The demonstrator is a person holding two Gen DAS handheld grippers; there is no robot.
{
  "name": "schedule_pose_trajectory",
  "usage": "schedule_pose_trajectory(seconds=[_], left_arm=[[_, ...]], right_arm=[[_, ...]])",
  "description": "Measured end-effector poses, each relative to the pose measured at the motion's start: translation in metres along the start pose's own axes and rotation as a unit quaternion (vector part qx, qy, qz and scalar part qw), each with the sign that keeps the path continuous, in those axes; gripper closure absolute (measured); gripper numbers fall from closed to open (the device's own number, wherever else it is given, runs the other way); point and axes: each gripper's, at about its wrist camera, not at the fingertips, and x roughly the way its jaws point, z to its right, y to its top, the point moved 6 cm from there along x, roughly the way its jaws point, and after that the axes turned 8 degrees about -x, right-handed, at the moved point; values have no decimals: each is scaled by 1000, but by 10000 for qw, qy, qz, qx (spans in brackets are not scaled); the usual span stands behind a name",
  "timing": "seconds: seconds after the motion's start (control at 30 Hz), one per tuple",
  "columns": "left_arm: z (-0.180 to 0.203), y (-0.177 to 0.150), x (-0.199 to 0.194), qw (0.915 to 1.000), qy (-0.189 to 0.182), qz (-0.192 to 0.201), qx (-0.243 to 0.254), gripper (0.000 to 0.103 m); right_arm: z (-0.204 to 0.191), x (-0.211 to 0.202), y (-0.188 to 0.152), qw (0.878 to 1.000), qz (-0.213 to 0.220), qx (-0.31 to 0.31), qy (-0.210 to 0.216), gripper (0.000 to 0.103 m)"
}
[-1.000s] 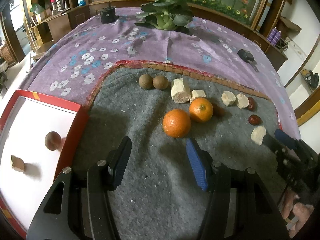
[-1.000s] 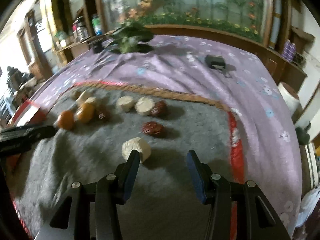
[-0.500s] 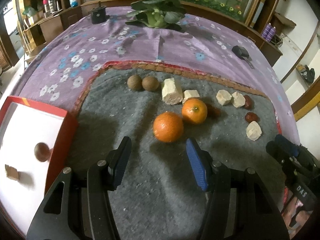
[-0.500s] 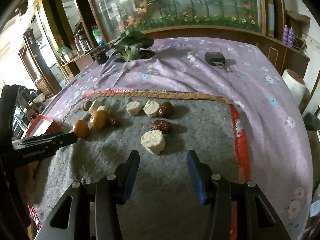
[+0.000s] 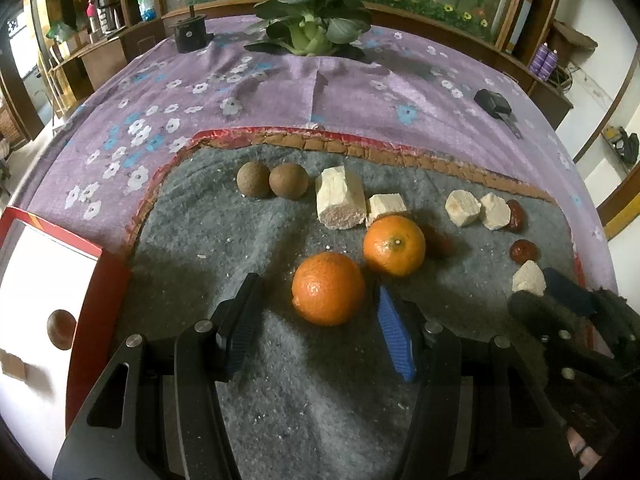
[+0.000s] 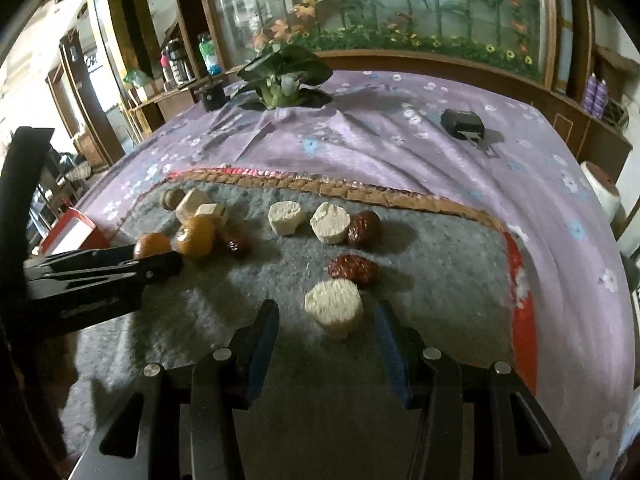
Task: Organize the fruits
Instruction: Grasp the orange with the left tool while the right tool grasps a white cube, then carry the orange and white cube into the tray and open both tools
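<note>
Orange mandarin (image 5: 328, 288) between spread left fingers (image 5: 244, 316)

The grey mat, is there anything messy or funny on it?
Yes, a little: pale crumbs are scattered over the grey mat, likely shed by the crumbly white chunks. The fruits look whole and nothing has spilled.

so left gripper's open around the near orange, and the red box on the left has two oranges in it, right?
Not quite. The left gripper is open around the near orange, but the red box holds a brown round fruit and a pale chunk, per the left wrist view.
</note>
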Motion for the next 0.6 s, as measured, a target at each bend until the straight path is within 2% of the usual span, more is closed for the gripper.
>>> schedule_pose_trajectory(seconds=[0.03, 0.07, 0.1, 0.13, 0.2, 0.3, 0.6], left_arm=[[0, 0, 0, 10000, 6, 2, 14, 46], [1, 0, 1, 10000, 16, 4, 40, 46], [1, -1, 1, 10000, 18, 23, 86, 46], [1, -1, 0, 9999, 7, 40, 110, 47], [-1, -3, -1, 9998, 67, 109, 147, 69], [-7, -4, -3, 9999, -91, 62, 50, 69], [-21, -17, -47, 9991, 91, 389, 122, 69]], right_arm=[[-1, 6, 0, 9999, -93, -38, -24, 57], [-1, 7, -1, 9999, -98, -73, -122, 69], [0, 7, -1, 9994, -69, -148, -308, 73], [0, 7, -1, 9994, -69, -138, -302, 73], [2, 3, -1, 9997, -35, -55, -247, 74], [-1, -7, -2, 9996, 57, -51, -257, 74], [-36, -36, -4, 9994, 318, -66, 94, 74]])
